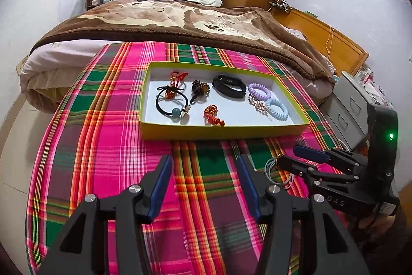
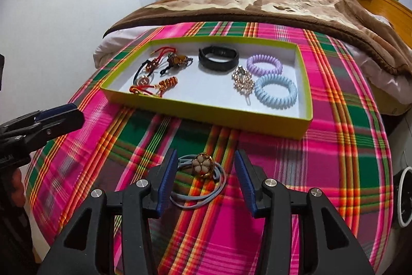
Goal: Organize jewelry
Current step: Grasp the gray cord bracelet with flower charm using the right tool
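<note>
a: how far along is the tidying?

b: nearly done, i'd judge. the tray (image 2: 206, 117) holds the black band (image 2: 219, 58), two coil ties, a sparkly clip and several charms.

a: what's left?

b: one flower hair tie (image 2: 202, 166), lying on the plaid cloth (image 2: 334, 146) near the tray's near edge.

a: and the tools?

b: the right gripper (image 2: 206, 177) stands wide, its fingers either side of the tie, not touching. the left gripper (image 1: 203, 179) is wide too, holding nothing.
</note>
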`<state>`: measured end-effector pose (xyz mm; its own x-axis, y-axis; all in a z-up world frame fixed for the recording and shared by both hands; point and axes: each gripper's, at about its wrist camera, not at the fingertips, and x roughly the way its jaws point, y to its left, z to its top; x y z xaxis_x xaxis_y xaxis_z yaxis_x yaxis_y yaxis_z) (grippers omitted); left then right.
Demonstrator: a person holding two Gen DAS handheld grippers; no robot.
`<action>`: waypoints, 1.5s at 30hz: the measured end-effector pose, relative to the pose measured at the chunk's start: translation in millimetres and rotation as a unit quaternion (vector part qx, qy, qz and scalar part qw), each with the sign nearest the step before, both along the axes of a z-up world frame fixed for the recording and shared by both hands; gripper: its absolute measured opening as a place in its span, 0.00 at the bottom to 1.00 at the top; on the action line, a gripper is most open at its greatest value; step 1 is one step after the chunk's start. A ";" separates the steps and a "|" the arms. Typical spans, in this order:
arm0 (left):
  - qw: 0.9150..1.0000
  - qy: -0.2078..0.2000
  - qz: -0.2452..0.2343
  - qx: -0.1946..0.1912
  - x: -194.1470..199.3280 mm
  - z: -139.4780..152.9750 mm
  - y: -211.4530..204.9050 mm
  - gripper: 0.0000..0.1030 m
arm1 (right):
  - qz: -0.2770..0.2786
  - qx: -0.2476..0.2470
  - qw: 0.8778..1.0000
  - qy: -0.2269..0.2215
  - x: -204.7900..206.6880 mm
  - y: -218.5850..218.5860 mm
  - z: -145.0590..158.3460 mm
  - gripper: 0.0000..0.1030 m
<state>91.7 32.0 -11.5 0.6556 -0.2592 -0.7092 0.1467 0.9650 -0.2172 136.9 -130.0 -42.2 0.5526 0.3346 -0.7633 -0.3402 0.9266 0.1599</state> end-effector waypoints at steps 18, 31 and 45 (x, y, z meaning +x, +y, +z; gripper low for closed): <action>1.000 0.019 -0.003 -0.007 -1.7 -14.7 0.4 0.53 | -0.004 -0.044 0.999 -0.017 -2.8 13.3 -8.8 0.45; 1.000 0.025 -0.006 -0.006 -0.8 -19.3 -4.9 0.53 | 0.002 -0.044 0.998 -0.034 -6.8 16.0 -3.6 0.19; 0.999 0.029 -0.015 -0.008 -0.1 -22.0 -8.9 0.53 | -0.026 0.144 0.989 0.024 2.6 -28.3 7.0 0.19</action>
<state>91.5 23.2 -33.5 0.6051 -0.2901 -0.7414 0.1621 0.9566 -0.2420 139.5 -158.4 -35.2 0.5404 0.5136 -0.6665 -0.2781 0.8566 0.4347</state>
